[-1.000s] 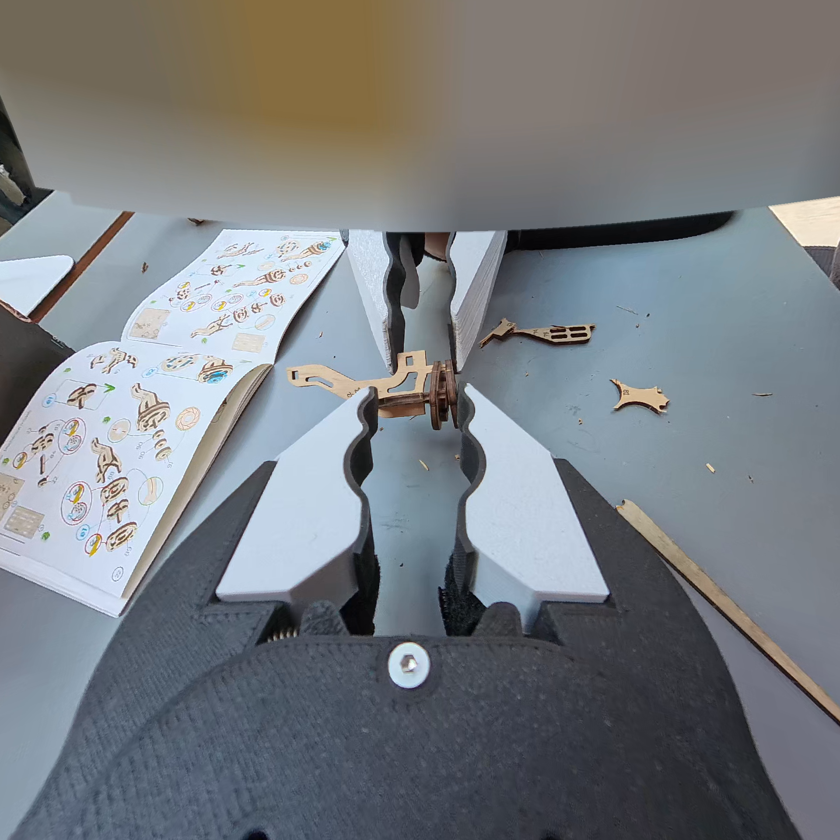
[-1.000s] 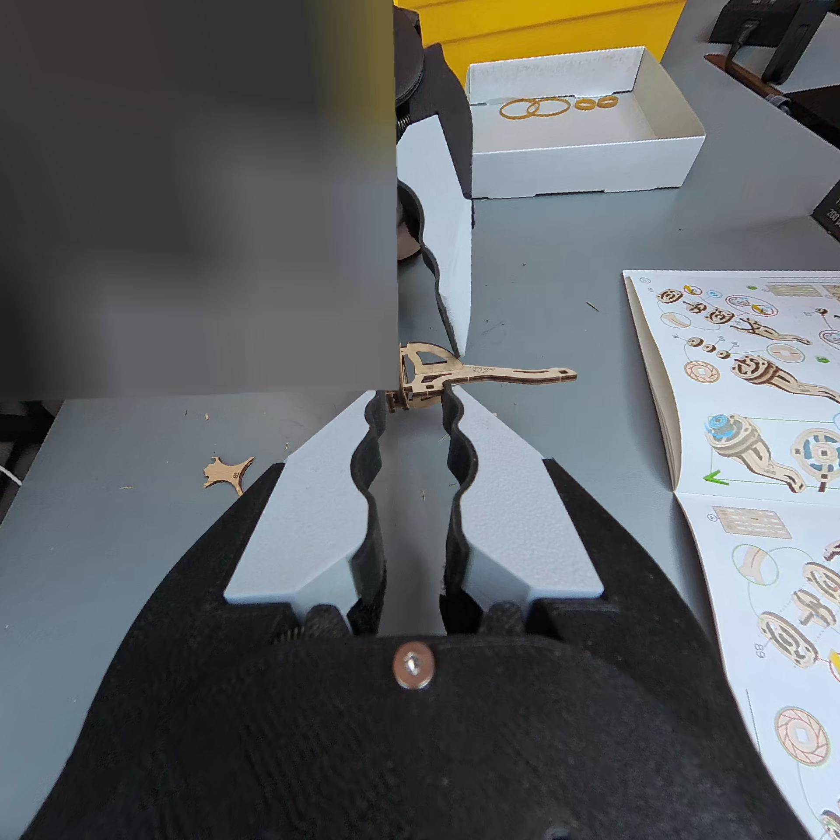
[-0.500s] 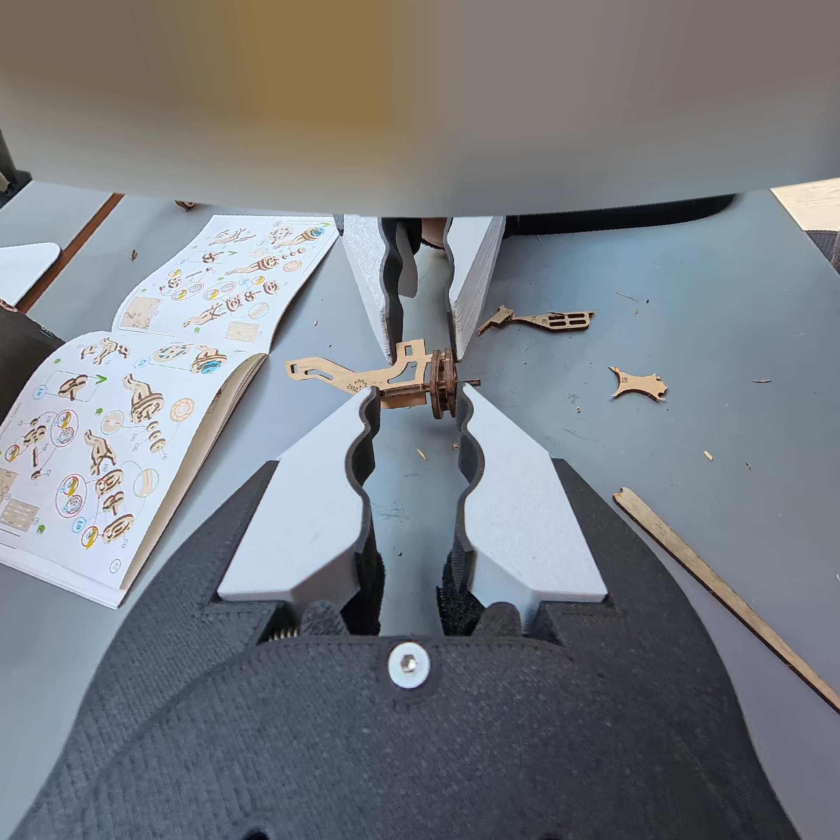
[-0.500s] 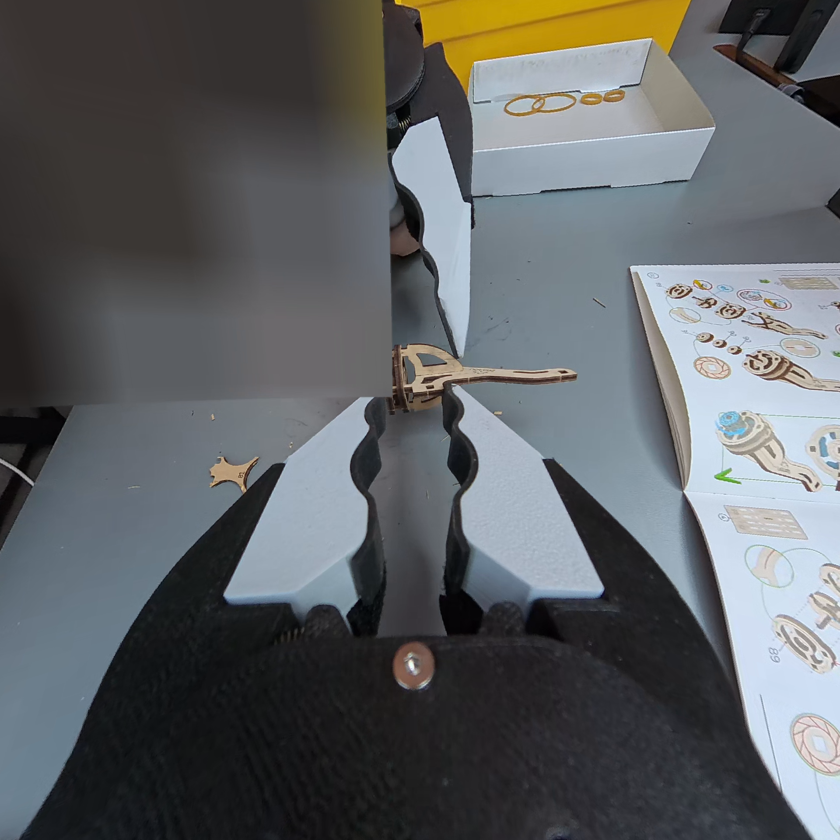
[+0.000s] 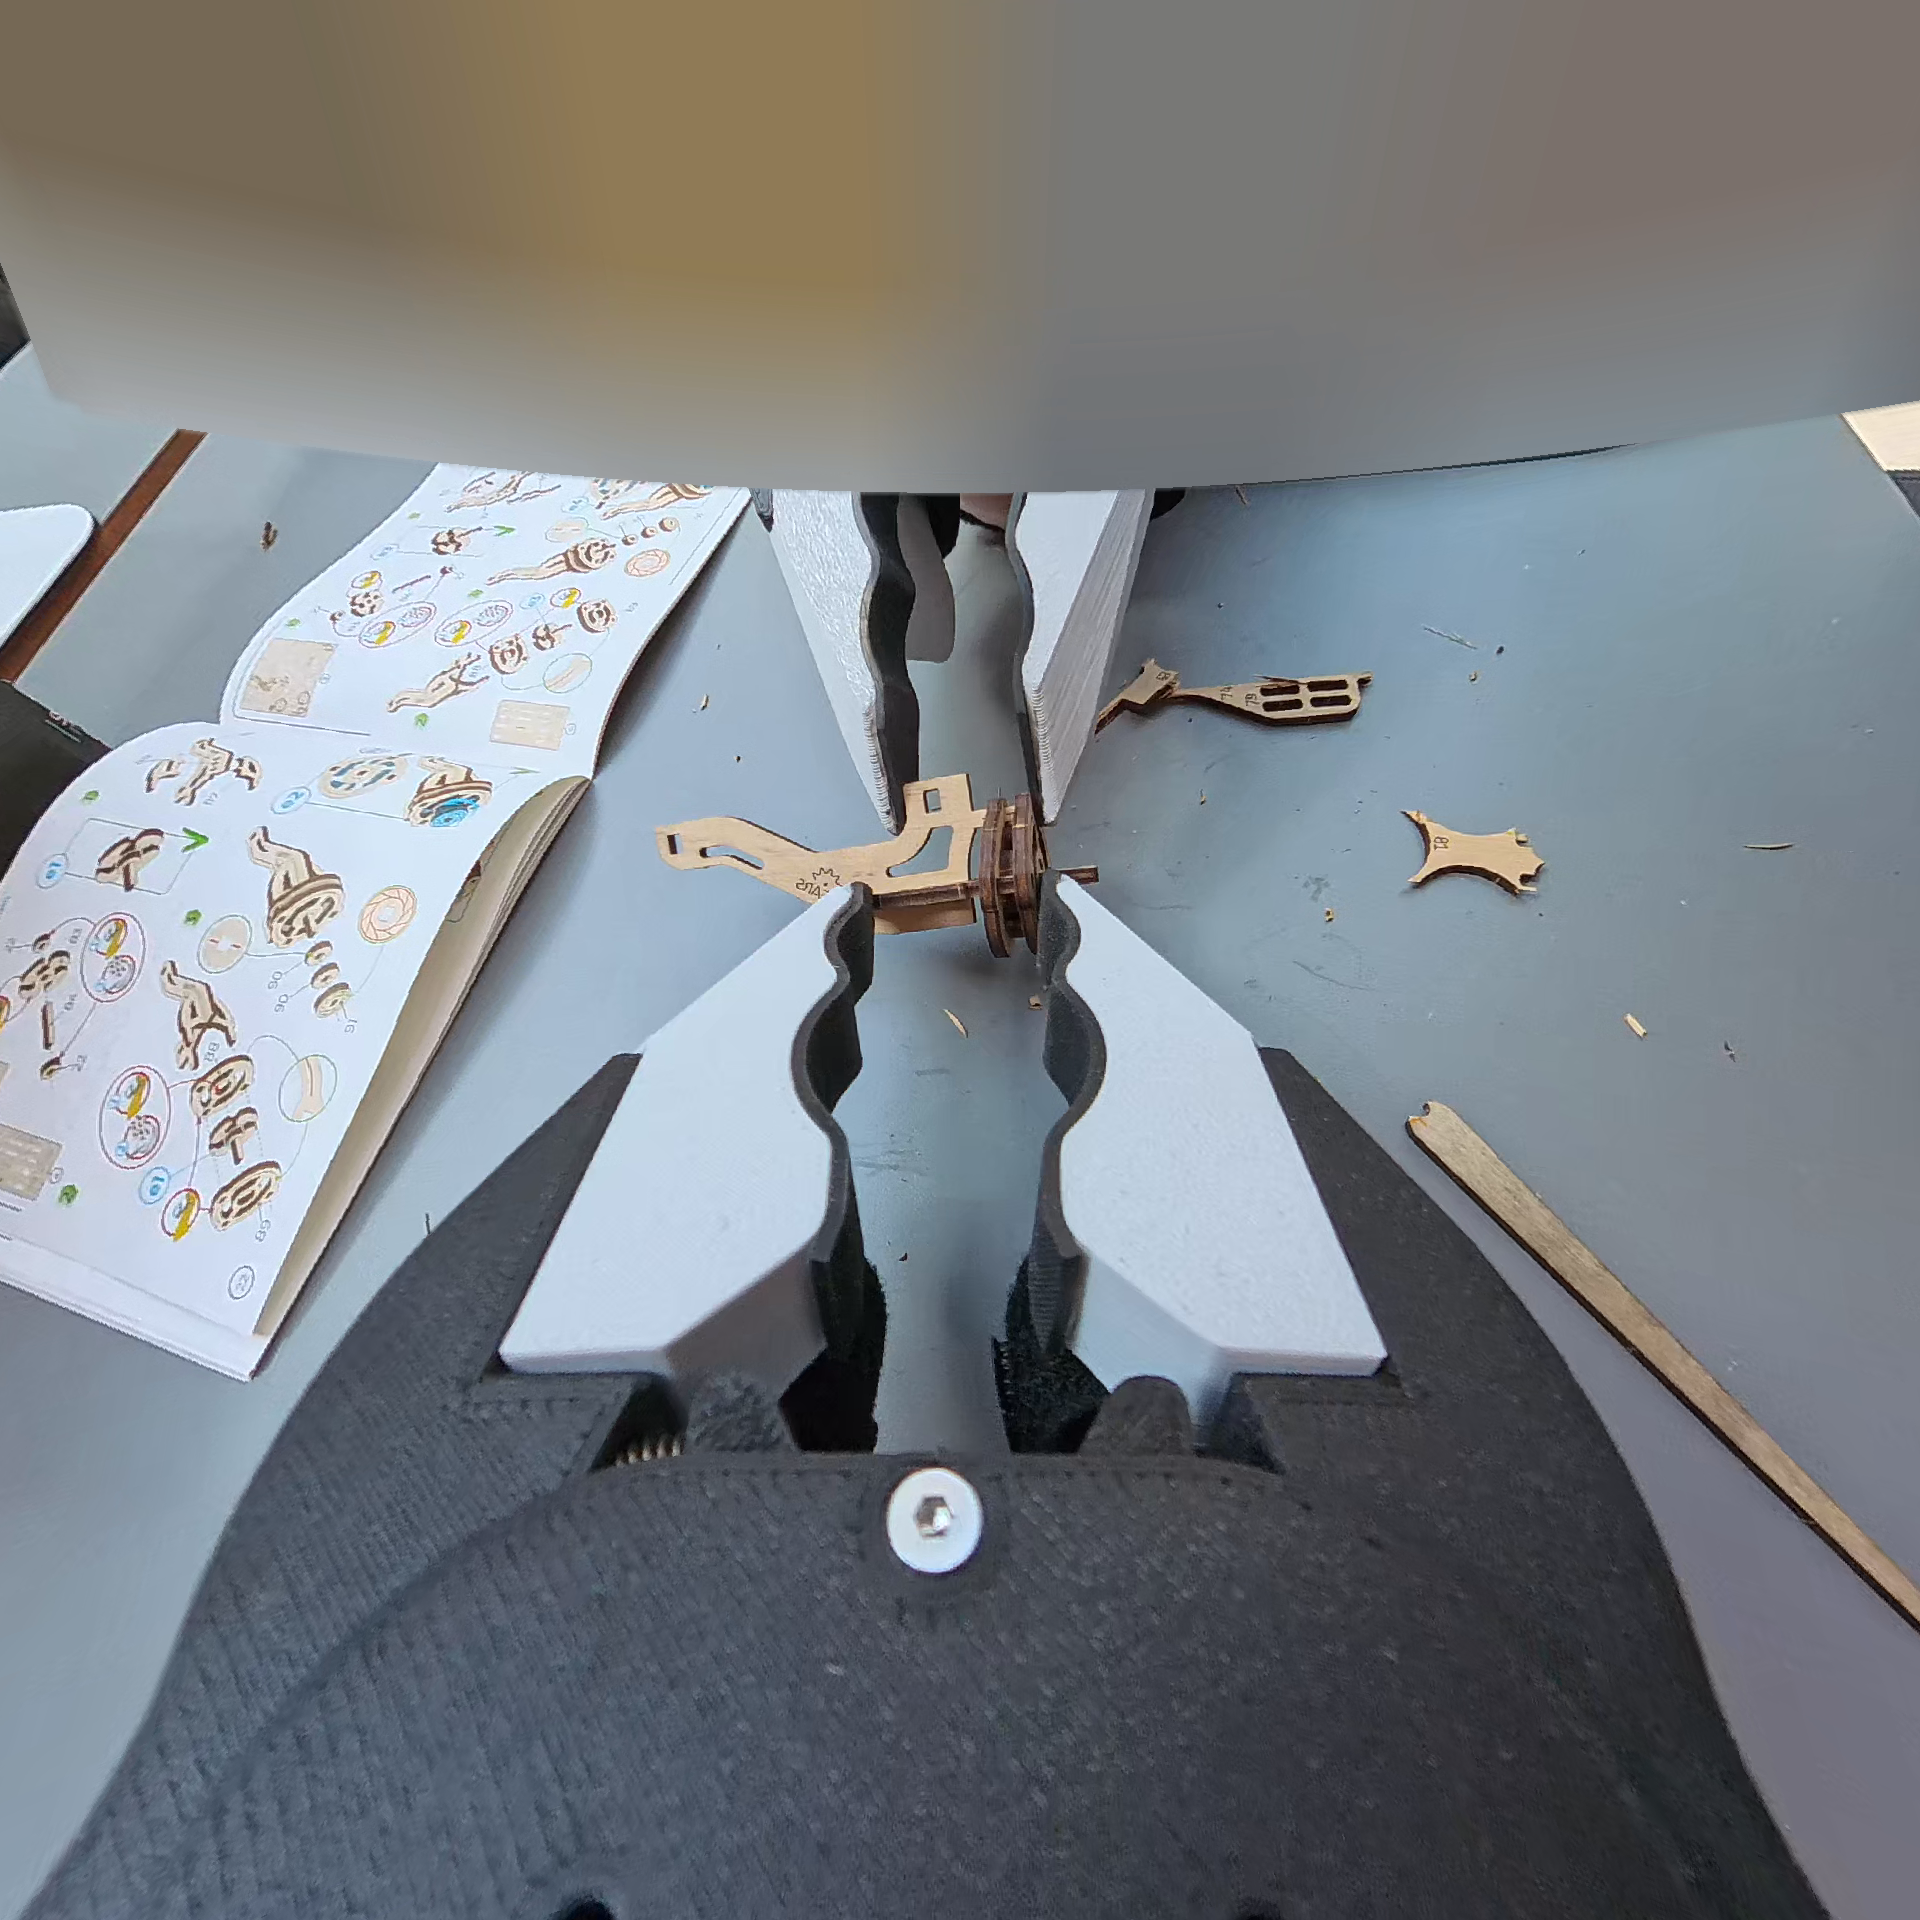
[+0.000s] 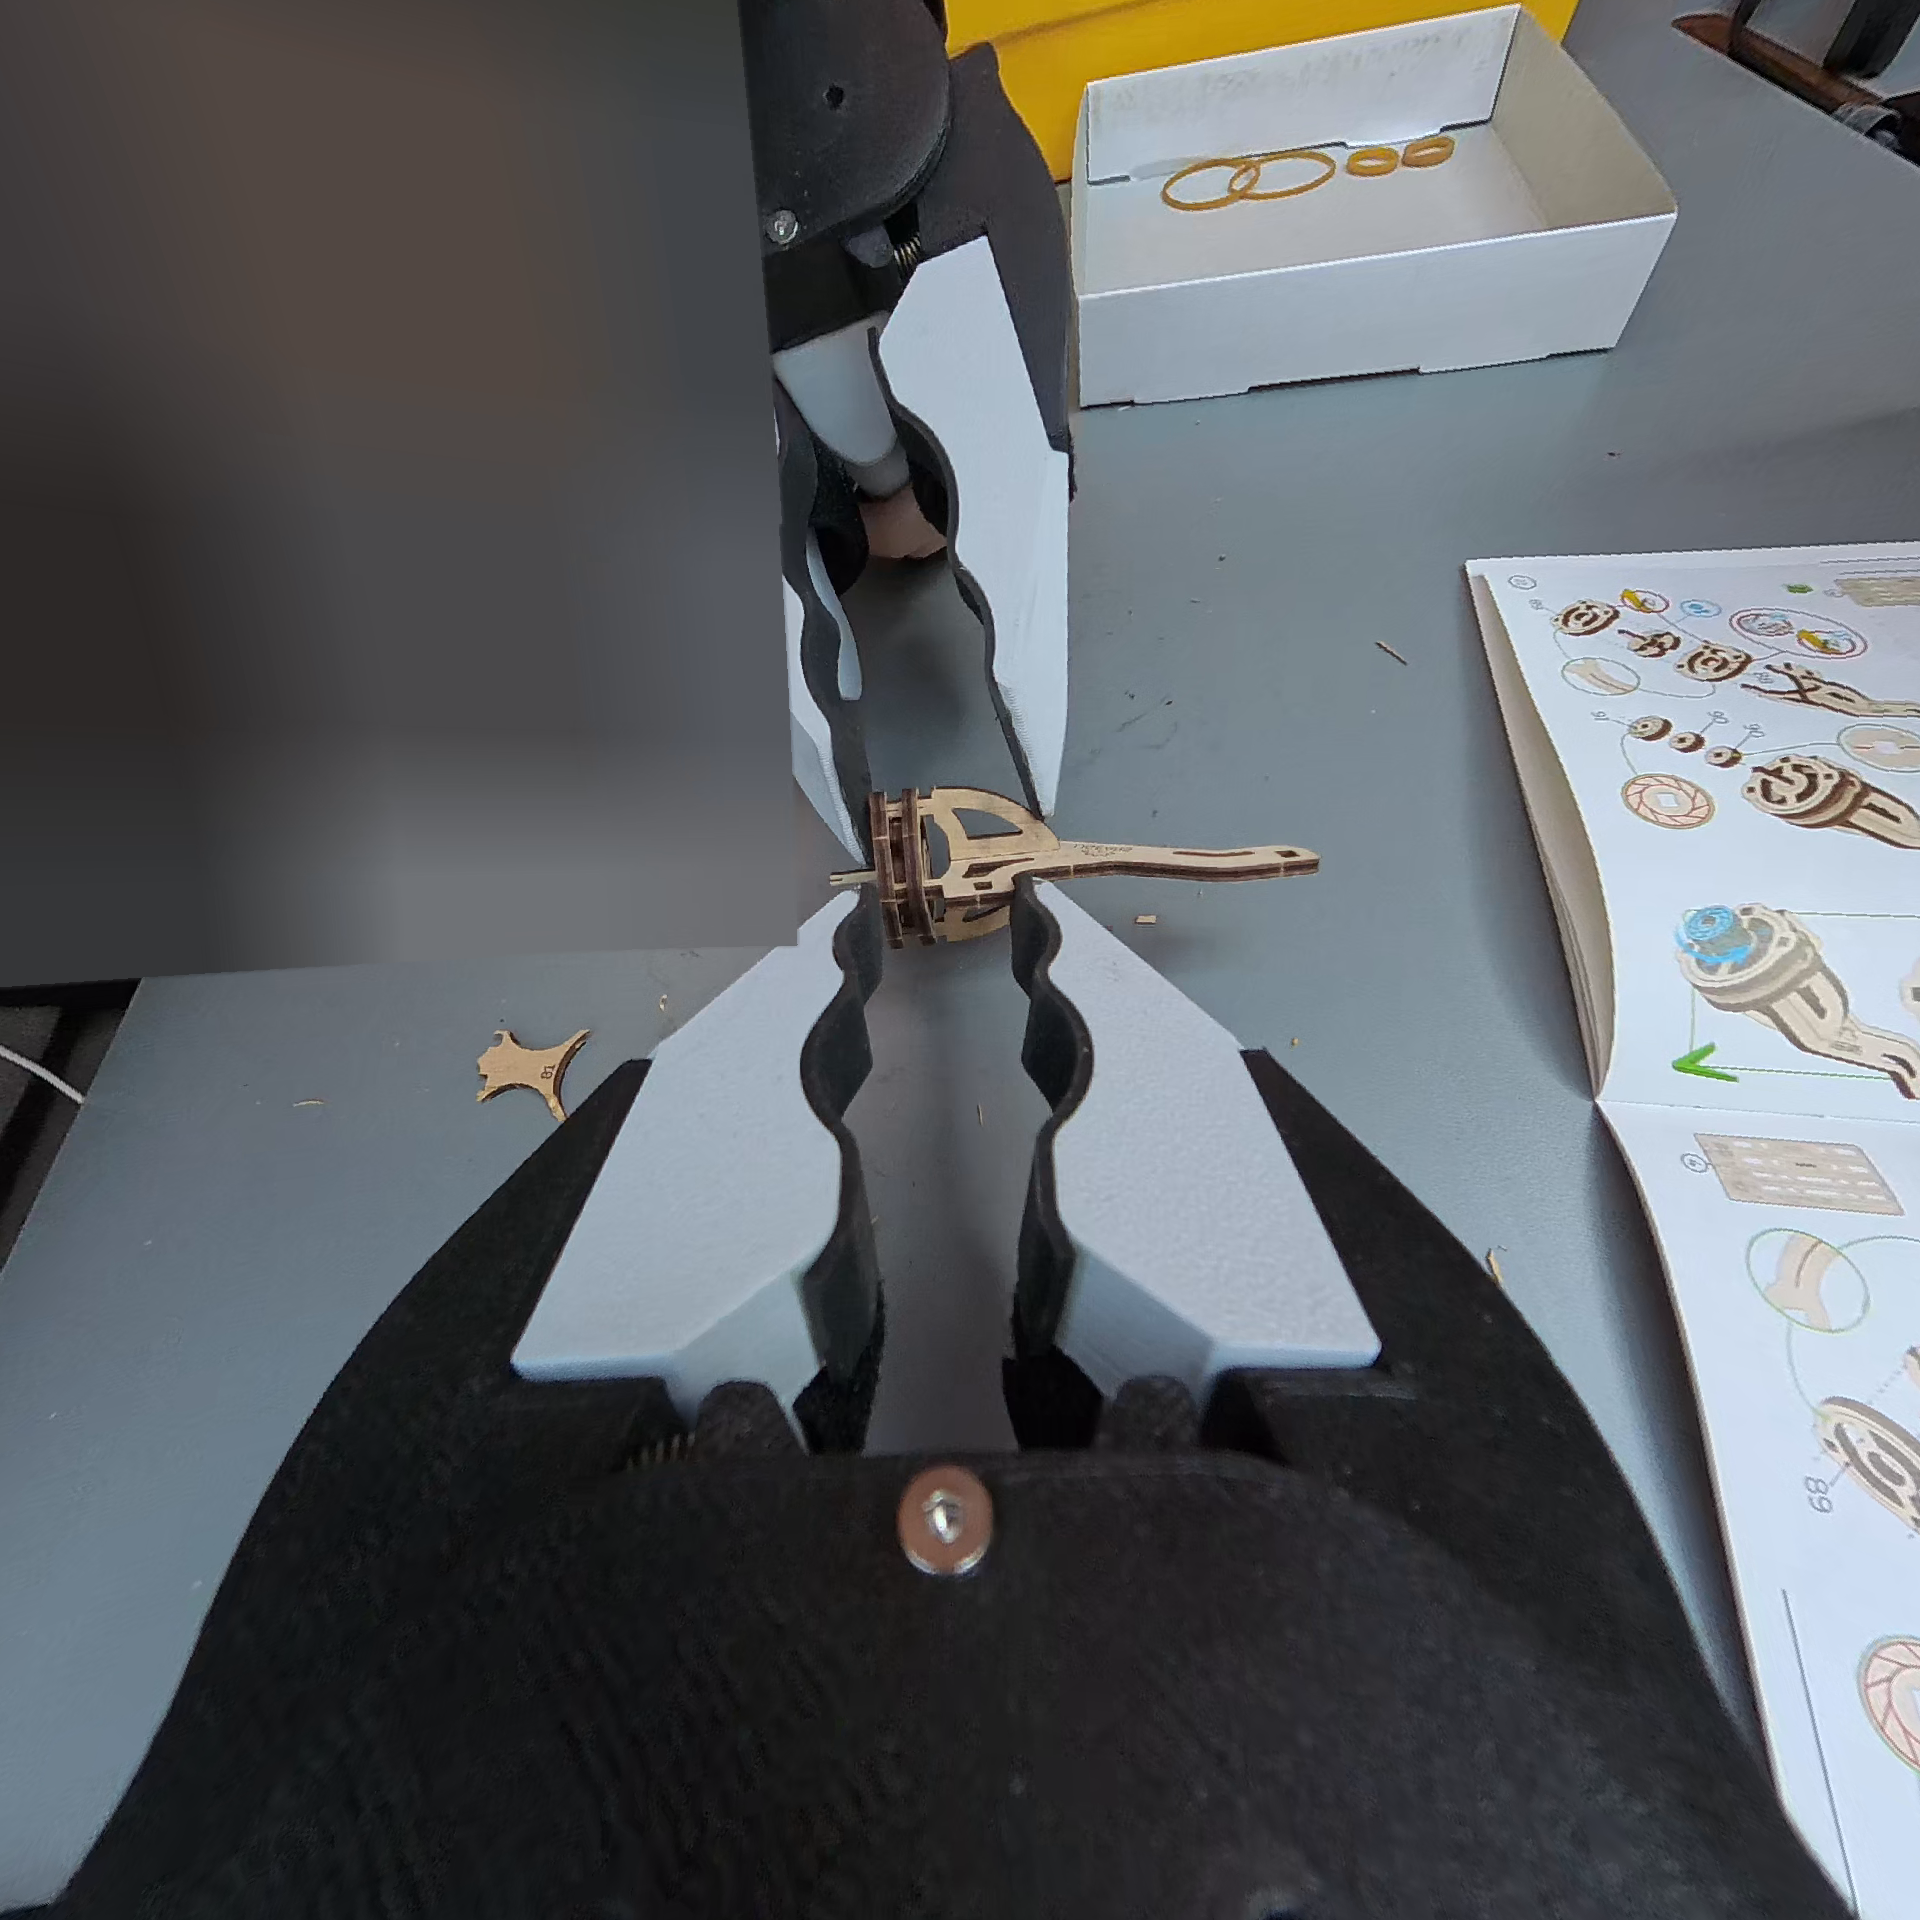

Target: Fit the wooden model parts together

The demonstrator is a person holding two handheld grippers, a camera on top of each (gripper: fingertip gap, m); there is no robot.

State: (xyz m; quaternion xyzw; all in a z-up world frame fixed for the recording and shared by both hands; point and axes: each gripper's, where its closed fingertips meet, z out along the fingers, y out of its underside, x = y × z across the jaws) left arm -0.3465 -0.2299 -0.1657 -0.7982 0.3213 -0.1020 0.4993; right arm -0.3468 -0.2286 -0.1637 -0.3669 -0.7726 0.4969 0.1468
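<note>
A small wooden assembly (image 5: 831, 857) is held above the grey table (image 5: 1558, 623) between my two grippers, which face each other. It is a flat light arm joined to a stack of dark discs (image 5: 1008, 883) with a thin pin through them. My left gripper (image 5: 954, 906) is shut on it from the near side in the left wrist view. My right gripper (image 5: 966, 810) grips it from the far side. In the right wrist view the assembly (image 6: 1143, 862) sits between my right gripper (image 6: 940, 906) and the left gripper (image 6: 945, 831), with the discs (image 6: 899, 883) on the left.
An open instruction booklet (image 5: 312, 883) lies to one side and also shows in the right wrist view (image 6: 1714, 935). Loose wooden parts (image 5: 1236, 696) (image 5: 1470, 852) and a thin wooden strip (image 5: 1662, 1361) lie on the table. A white box (image 6: 1351, 291) holds rings. Both grippers' tips are close together, under 4 cm apart.
Both grippers kept their hold and shifted slightly. A thin pin now sticks out beyond the disc stack, and the discs show more clearly in the right wrist view.
</note>
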